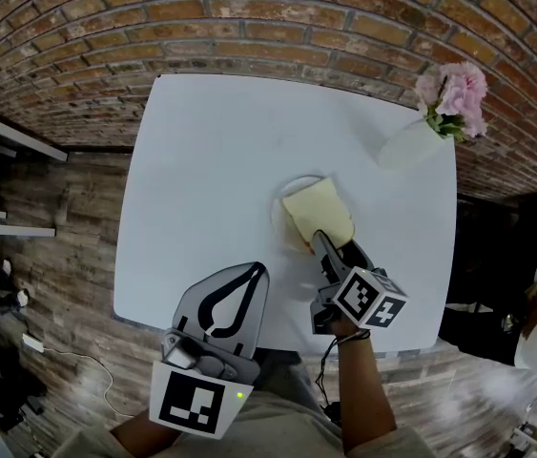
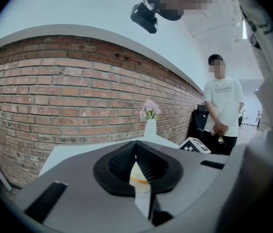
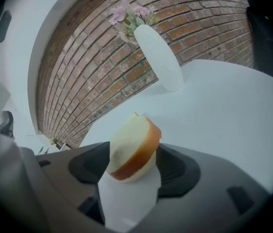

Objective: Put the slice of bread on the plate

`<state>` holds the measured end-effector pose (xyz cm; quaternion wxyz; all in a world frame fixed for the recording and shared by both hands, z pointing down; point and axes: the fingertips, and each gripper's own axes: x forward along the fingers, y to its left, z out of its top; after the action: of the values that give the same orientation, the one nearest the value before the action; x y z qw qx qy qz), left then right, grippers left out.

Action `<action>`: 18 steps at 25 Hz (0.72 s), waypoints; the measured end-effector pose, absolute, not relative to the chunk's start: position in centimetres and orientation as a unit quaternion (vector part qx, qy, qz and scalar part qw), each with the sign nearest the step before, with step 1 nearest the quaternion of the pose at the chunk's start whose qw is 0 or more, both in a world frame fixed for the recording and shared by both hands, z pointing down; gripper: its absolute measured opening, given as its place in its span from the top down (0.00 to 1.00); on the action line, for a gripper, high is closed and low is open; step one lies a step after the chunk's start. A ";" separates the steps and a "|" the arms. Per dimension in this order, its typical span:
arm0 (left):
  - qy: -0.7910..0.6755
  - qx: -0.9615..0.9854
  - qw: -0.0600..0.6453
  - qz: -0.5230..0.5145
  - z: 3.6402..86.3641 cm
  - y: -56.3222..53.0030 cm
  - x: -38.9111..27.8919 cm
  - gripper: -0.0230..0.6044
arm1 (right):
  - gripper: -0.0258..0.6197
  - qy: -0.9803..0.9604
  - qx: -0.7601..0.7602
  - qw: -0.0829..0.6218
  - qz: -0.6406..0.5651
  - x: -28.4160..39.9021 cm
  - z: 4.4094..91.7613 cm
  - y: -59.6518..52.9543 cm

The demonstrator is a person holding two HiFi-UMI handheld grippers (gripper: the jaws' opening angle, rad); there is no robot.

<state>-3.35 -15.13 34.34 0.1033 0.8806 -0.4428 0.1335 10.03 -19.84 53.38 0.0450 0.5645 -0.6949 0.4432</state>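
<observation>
White table (image 1: 211,160), brick wall behind. Left gripper (image 1: 254,270) parked at the near edge, jaws pressed together on nothing, likely just kept out of the way. Right gripper (image 1: 330,251) sits at the bread's near edge, jaws spread with the slice between them and not clamped, which looks like a release. Plate (image 1: 278,210) mid-table, mostly covered. Slice of bread (image 1: 318,213) lies on the plate, long axis running roughly from the right gripper toward the wall, crust edge facing that gripper.

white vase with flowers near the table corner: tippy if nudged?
Probably tippy: the vase looks tall and narrow, with flowers up top. Its smooth white surface may slip in jaws. Near the table edge, a push could drop it.
</observation>
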 end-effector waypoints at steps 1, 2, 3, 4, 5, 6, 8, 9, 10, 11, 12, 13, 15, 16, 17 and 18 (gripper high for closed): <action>-0.443 0.880 0.103 0.133 34.3 -15.2 -3.4 0.95 | 0.51 -0.693 0.567 0.049 0.443 10.0 53.4 -19.8; -0.444 0.880 0.102 0.133 34.2 -15.2 -3.4 0.95 | 0.51 -0.691 0.569 0.052 0.443 10.0 53.4 -19.8; -0.444 0.880 0.102 0.133 34.1 -15.2 -3.5 0.95 | 0.49 -0.690 0.571 0.055 0.442 10.0 53.5 -19.7; -0.444 0.880 0.102 0.132 34.1 -15.1 -3.5 0.95 | 0.48 -0.689 0.573 0.060 0.440 10.0 53.5 -19.7; -0.445 0.880 0.103 0.130 34.1 -15.1 -3.5 0.95 | 0.46 -0.689 0.575 0.066 0.436 10.0 53.5 -19.7; -0.445 0.880 0.104 0.129 34.1 -15.1 -3.5 0.95 | 0.45 -0.691 0.577 0.074 0.430 10.0 53.4 -19.7; -0.444 0.880 0.104 0.131 34.2 -15.1 -3.5 0.95 | 0.44 -0.695 0.581 0.089 0.414 9.9 53.3 -19.8; -0.444 0.880 0.104 0.132 34.2 -15.0 -3.5 0.95 | 0.44 -0.696 0.585 0.095 0.406 10.0 53.2 -19.9; -0.444 0.880 0.104 0.132 34.2 -15.0 -3.6 0.95 | 0.43 -0.696 0.588 0.101 0.399 10.1 53.2 -19.9; -0.444 0.880 0.104 0.131 34.2 -15.1 -3.5 0.95 | 0.43 -0.696 0.591 0.106 0.395 10.1 53.2 -20.0; -0.444 0.880 0.103 0.132 34.2 -15.1 -3.5 0.95 | 0.42 -0.696 0.592 0.112 0.391 10.2 53.3 -20.1; -0.443 0.881 0.103 0.132 34.2 -15.1 -3.6 0.95 | 0.42 -0.696 0.592 0.119 0.388 10.2 53.4 -20.1; -0.444 0.880 0.103 0.132 34.2 -15.2 -3.6 0.95 | 0.41 -0.698 0.590 0.138 0.381 10.1 53.7 -20.1; -0.444 0.880 0.103 0.131 34.2 -15.2 -3.6 0.95 | 0.41 -0.699 0.588 0.149 0.378 10.1 53.9 -20.0; -0.444 0.880 0.103 0.130 34.2 -15.2 -3.7 0.95 | 0.41 -0.699 0.588 0.160 0.376 10.0 54.0 -19.9; -0.445 0.880 0.104 0.129 34.2 -15.2 -3.7 0.95 | 0.41 -0.698 0.587 0.169 0.374 10.0 54.2 -19.8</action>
<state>-3.68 -15.24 34.24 0.1039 0.8802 -0.4447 0.1292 10.04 -19.82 54.17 0.1690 0.5872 -0.6979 0.3736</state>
